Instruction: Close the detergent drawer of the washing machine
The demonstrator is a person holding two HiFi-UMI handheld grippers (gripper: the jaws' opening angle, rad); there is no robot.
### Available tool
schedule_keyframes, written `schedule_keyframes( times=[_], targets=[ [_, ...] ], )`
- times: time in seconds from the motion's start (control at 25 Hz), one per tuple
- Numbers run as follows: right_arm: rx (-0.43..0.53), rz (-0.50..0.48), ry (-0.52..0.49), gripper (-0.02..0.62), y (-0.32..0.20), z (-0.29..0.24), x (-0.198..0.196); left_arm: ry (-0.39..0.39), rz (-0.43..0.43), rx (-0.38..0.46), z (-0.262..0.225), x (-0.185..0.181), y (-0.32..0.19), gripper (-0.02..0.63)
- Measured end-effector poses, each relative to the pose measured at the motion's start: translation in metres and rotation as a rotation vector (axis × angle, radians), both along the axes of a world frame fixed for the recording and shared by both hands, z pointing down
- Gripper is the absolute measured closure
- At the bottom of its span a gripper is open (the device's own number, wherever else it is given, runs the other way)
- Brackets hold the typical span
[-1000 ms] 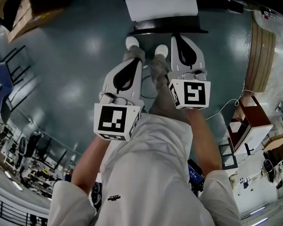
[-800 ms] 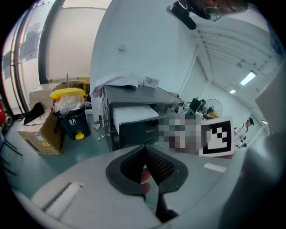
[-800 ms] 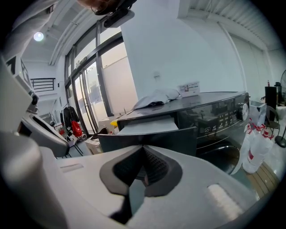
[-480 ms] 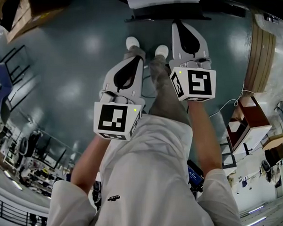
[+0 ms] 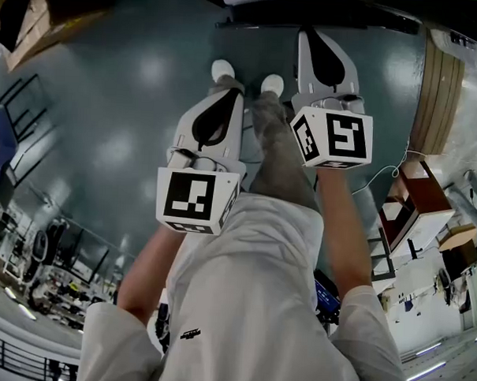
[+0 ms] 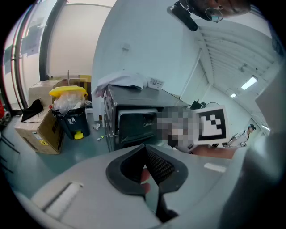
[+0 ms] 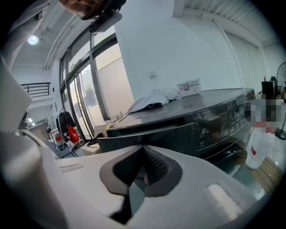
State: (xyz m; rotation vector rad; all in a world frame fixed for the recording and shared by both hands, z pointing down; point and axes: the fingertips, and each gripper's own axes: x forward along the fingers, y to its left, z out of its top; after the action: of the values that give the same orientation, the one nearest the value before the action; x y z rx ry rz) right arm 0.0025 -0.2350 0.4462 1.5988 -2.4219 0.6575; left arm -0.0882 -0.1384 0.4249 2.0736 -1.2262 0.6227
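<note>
At the right gripper (image 7: 143,150), both jaws are pressing together on nothing, pointing at the detergent drawer (image 7: 149,134) just ahead in the washing machine (image 7: 214,114). The left gripper (image 6: 145,150) is likewise sitting closed and empty, farther from the machine.

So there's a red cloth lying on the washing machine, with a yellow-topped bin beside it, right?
Not red: the cloth on the washing machine is white, as the left gripper view shows. The yellow-topped bin is beside it.
</note>
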Motion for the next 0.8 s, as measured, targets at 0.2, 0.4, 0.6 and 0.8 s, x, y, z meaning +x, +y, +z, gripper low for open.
schedule_keyframes(
  times=[0.2,0.4,0.6,0.8],
  targets=[
    [-0.014,0.011,-0.024,0.594,-0.028,0.002,-0.003,0.009,-0.012,0.002,0.0,-0.004,-0.002,0.589],
    [-0.01,0.011,-0.014,0.592,-0.028,0.003,-0.002,0.016,-0.021,-0.001,0.002,-0.011,-0.006,0.589],
    [-0.012,0.017,-0.009,0.592,-0.029,0.003,-0.003,0.019,-0.014,-0.001,0.004,-0.014,-0.01,0.589],
    [-0.011,0.035,-0.004,0.592,-0.029,0.001,-0.004,0.02,-0.005,-0.003,0.004,-0.016,-0.012,0.589]
  ],
)
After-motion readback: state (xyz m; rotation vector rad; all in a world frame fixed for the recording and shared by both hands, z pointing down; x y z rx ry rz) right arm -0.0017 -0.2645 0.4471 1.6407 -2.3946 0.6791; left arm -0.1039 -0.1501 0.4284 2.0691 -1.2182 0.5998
